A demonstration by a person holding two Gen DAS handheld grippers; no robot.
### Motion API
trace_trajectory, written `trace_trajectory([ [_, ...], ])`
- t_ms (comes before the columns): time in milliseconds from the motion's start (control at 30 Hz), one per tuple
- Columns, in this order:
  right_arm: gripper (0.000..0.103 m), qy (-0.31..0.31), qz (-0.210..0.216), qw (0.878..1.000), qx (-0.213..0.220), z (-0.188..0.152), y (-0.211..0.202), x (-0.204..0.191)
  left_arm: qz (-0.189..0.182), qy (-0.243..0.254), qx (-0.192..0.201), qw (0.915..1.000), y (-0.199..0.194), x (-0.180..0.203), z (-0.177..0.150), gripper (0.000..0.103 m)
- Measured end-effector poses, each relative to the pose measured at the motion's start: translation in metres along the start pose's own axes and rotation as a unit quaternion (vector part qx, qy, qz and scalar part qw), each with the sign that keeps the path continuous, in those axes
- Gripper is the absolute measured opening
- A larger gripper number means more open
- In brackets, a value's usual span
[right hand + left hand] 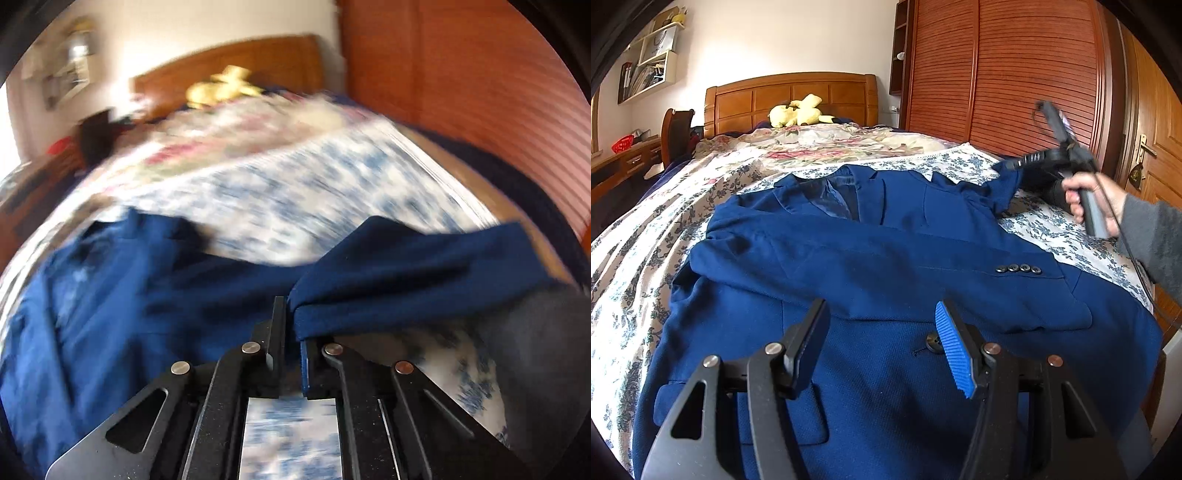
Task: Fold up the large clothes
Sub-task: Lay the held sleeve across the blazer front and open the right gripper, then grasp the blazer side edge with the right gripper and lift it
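A blue suit jacket (871, 258) lies face up on the bed, one sleeve (923, 266) folded across its chest with cuff buttons showing. My left gripper (882, 332) is open and empty, hovering over the jacket's lower front by a button. My right gripper (1015, 164) is at the jacket's far right, shut on the other sleeve and lifting its end off the bed. In the blurred right wrist view the right gripper (293, 317) pinches that blue sleeve (406, 280) between its fingers.
The bed has a blue floral sheet (1052, 229) and a flowered quilt (812, 147) by the wooden headboard (790, 96), with a yellow plush toy (798, 112). A wooden wardrobe (1015, 74) stands to the right, a desk (624, 158) to the left.
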State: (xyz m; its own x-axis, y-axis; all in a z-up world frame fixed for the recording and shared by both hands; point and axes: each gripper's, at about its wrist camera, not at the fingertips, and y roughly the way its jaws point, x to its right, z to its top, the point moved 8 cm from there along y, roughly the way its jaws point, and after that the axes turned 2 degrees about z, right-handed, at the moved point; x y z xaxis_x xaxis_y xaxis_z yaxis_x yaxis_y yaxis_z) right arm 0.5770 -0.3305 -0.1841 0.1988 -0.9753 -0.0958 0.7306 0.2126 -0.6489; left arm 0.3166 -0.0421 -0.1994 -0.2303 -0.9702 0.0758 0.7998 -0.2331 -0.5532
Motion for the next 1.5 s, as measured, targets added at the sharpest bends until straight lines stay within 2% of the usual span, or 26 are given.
trace_trajectory([
  [100, 0.003, -0.048, 0.047, 0.998, 0.011, 0.005, -0.025, -0.054, 0.001, 0.000, -0.001, 1.0000, 0.000, 0.000, 0.000, 0.059],
  [233, 0.003, -0.104, 0.092, 0.990, -0.002, -0.010, -0.046, -0.117, 0.001, 0.000, -0.001, 1.0000, 0.000, 0.000, 0.000, 0.059],
  [333, 0.003, -0.131, 0.103, 0.986, -0.021, -0.028, -0.050, -0.147, 0.001, 0.001, -0.001, 1.0000, 0.000, 0.000, 0.000, 0.059],
  [433, 0.003, -0.140, 0.088, 0.985, -0.049, -0.046, -0.044, -0.158, 0.000, 0.001, -0.001, 1.0000, 0.000, 0.000, 0.000, 0.059],
  [567, 0.006, -0.146, 0.072, 0.984, -0.070, -0.065, -0.044, -0.157, 0.001, 0.000, -0.001, 1.0000, 0.000, 0.000, 0.000, 0.059],
  [700, 0.019, -0.150, 0.067, 0.984, -0.063, -0.069, -0.062, -0.157, 0.001, 0.001, -0.001, 1.0000, 0.000, 0.000, 0.000, 0.059],
  [767, 0.025, -0.149, 0.072, 0.985, -0.050, -0.064, -0.073, -0.156, 0.001, 0.002, -0.002, 1.0000, 0.000, 0.000, 0.001, 0.059],
  [833, 0.037, -0.154, 0.071, 0.985, -0.036, -0.057, -0.081, -0.156, 0.002, 0.003, -0.003, 1.0000, 0.000, 0.000, 0.000, 0.059],
  [933, 0.046, -0.157, 0.059, 0.986, -0.020, -0.045, -0.087, -0.148, 0.003, 0.003, -0.003, 1.0000, 0.000, 0.000, 0.000, 0.059],
  [1067, 0.047, -0.140, 0.037, 0.989, -0.005, -0.025, -0.084, -0.127, 0.003, 0.004, -0.003, 1.0000, 0.000, 0.001, 0.000, 0.059],
  [1200, 0.053, -0.130, 0.013, 0.991, -0.005, -0.015, -0.072, -0.108, 0.002, 0.003, -0.003, 1.0000, 0.000, 0.001, 0.000, 0.059],
  [1333, 0.059, -0.118, -0.014, 0.993, -0.028, -0.015, -0.046, -0.081, 0.002, 0.003, -0.004, 1.0000, 0.000, 0.001, 0.000, 0.059],
  [1500, 0.061, -0.096, -0.048, 0.993, -0.059, -0.024, -0.013, -0.046, 0.001, 0.003, -0.004, 1.0000, 0.001, 0.001, 0.000, 0.059],
])
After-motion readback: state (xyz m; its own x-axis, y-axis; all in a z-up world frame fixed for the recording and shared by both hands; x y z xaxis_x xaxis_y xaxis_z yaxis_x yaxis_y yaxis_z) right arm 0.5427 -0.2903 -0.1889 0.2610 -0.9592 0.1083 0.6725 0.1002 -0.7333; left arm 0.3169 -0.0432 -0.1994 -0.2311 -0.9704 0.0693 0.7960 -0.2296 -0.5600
